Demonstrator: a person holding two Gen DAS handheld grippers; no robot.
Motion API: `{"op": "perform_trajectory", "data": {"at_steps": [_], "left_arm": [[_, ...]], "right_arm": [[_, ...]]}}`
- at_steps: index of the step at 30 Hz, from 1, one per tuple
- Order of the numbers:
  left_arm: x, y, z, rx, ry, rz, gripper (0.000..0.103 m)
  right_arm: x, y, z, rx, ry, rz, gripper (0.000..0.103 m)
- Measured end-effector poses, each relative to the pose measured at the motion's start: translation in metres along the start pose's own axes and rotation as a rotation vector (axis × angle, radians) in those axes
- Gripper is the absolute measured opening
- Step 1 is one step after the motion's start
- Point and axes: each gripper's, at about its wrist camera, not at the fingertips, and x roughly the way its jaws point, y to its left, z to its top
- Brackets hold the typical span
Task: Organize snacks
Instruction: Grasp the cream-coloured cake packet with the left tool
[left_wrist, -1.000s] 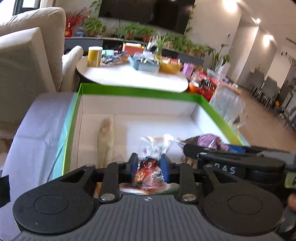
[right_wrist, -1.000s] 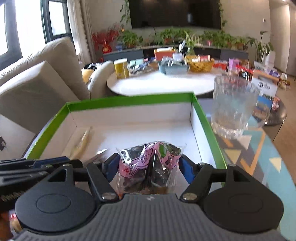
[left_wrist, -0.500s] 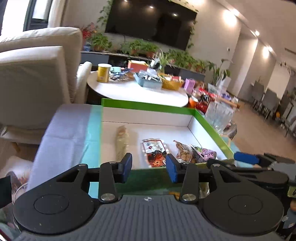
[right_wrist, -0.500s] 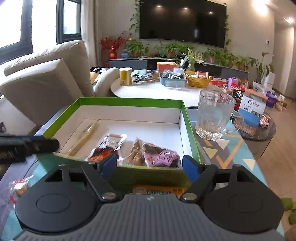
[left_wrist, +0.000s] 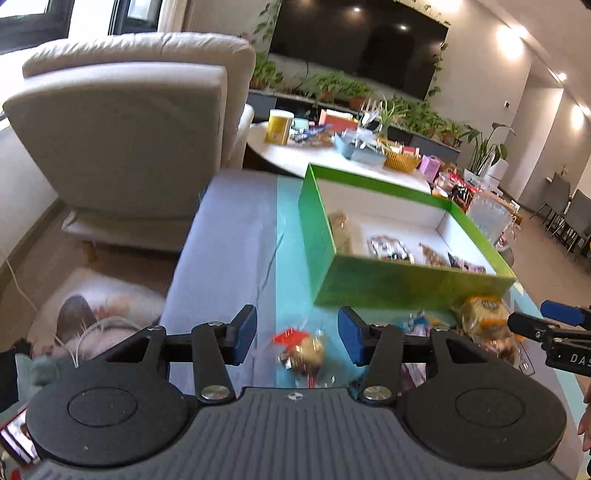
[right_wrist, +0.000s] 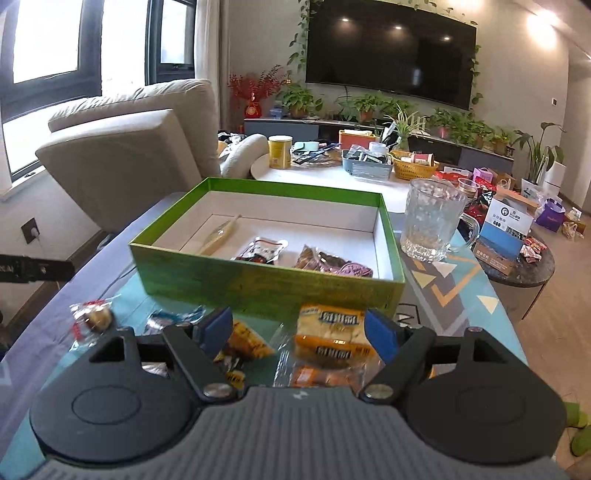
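A green box (right_wrist: 258, 282) with a white inside holds a long pale snack (right_wrist: 219, 234), a red and black packet (right_wrist: 264, 251) and a purple packet (right_wrist: 332, 264). The box also shows in the left wrist view (left_wrist: 399, 284). My left gripper (left_wrist: 297, 332) is open above a small clear-wrapped snack with a red end (left_wrist: 303, 354), in front of the box. My right gripper (right_wrist: 299, 330) is open over an orange packet (right_wrist: 330, 336) lying among several loose snacks in front of the box.
A glass mug (right_wrist: 430, 218) stands to the right of the box. A beige armchair (left_wrist: 129, 140) is at the left. A round white table (right_wrist: 332, 173) with clutter is behind. A blue and white carton (right_wrist: 508, 229) sits on a side table at the right.
Both grippers let go of their packets in the box, opened and drew back out of it. They now hover over the loose snacks in front of the box.
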Motion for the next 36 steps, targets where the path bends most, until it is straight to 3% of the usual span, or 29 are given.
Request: {"op": "perform_trajectory", "data": {"at_steps": [11, 17, 25, 32, 36], "left_arm": [[-0.011, -0.016, -0.023, 0.054, 0.026, -0.050, 0.046], [-0.009, -0.047, -0.034, 0.131, 0.061, -0.178, 0.046], [0.022, -0.083, -0.039, 0.180, 0.125, -0.248, 0.046], [0.011, -0.090, -0.053, 0.216, 0.169, -0.267, 0.046], [0.001, -0.095, -0.070, 0.244, 0.244, -0.329, 0.046]], "right_arm": [[-0.013, 0.000, -0.016, -0.011, 0.023, -0.001, 0.045], [-0.013, -0.002, -0.024, 0.020, 0.044, 0.003, 0.045], [-0.022, -0.006, -0.029, 0.017, 0.043, -0.004, 0.045], [-0.022, -0.016, -0.035, 0.045, 0.060, -0.021, 0.045], [-0.018, -0.018, -0.038, 0.071, 0.075, -0.013, 0.045]]}}
